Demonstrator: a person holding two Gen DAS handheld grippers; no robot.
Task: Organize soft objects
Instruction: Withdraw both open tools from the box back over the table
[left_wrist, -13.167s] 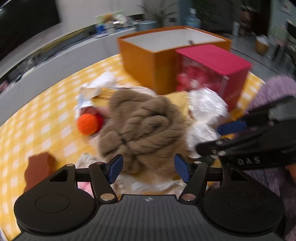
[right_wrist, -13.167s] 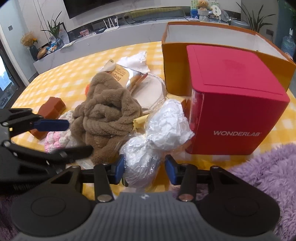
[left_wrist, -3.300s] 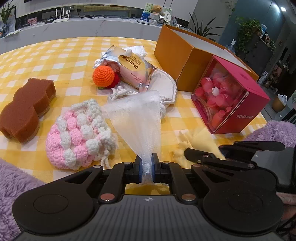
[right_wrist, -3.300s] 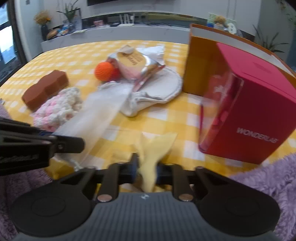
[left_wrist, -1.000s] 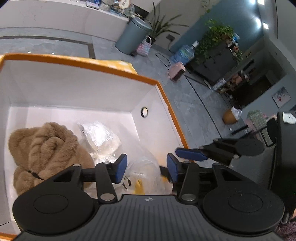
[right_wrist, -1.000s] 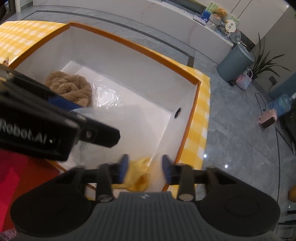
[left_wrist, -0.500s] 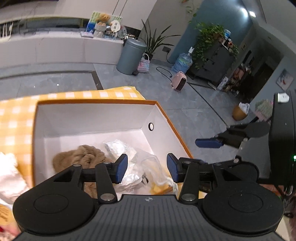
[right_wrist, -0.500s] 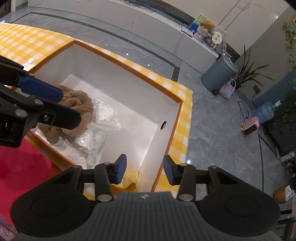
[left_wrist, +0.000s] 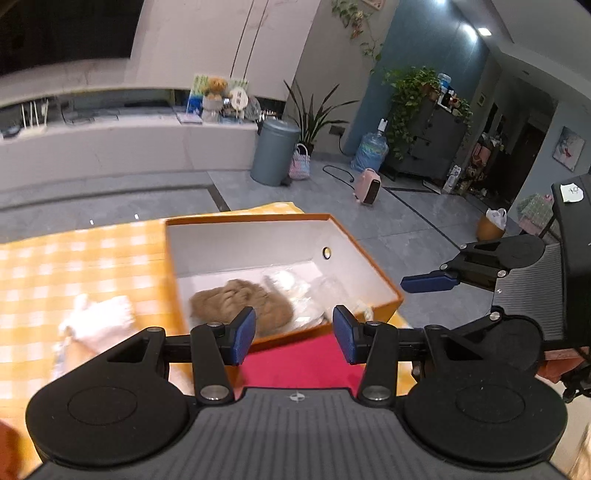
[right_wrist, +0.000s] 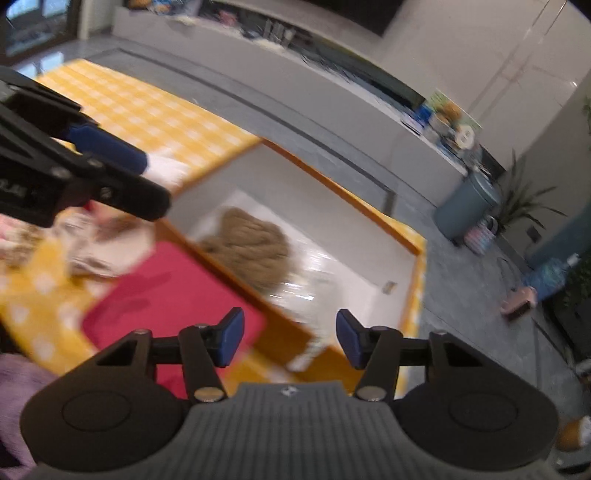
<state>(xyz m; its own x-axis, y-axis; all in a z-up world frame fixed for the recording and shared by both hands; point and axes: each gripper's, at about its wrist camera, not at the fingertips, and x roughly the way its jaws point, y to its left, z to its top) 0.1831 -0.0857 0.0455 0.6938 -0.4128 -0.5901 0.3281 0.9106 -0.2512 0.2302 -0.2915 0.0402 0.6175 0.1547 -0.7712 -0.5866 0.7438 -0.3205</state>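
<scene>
Inventory, left to right, for your next move:

1. Yellow checked cloth (left_wrist: 74, 258) – covers the table; the working surface for all that follows.
2. White soft item (left_wrist: 99, 325) – lies on the cloth, left of the box, apart from it. Not yet sorted; blurred, so can't tell what it is exactly. Likely your next pick.
3. Left gripper (left_wrist: 293, 334) – your tongs stand apart, nothing between the pads. Hangs above the near edge of the box, pointed down at it; empty, so free to fetch.
4. Orange box (left_wrist: 369, 258) – open top, white inside; it's the collecting bin, which is why the soft things sit in it.
5. Brown fluffy bundle (left_wrist: 240, 301) – inside the box, on the floor at the left/near end.
6. Clear plastic bags (left_wrist: 314, 291) – inside the box, just right of the bundle, touching it.
7. Red box lid (right_wrist: 166, 295) – closed container, set hard against the orange box's near wall; stays put, not a soft item by the look.
8. Right gripper (right_wrist: 286, 339) – tongs have just been widening; nothing between them. Sits over the box's near corner, empty as well.
9. Judgement: partway through; items left on the cloth, both grippers clear.
</scene>
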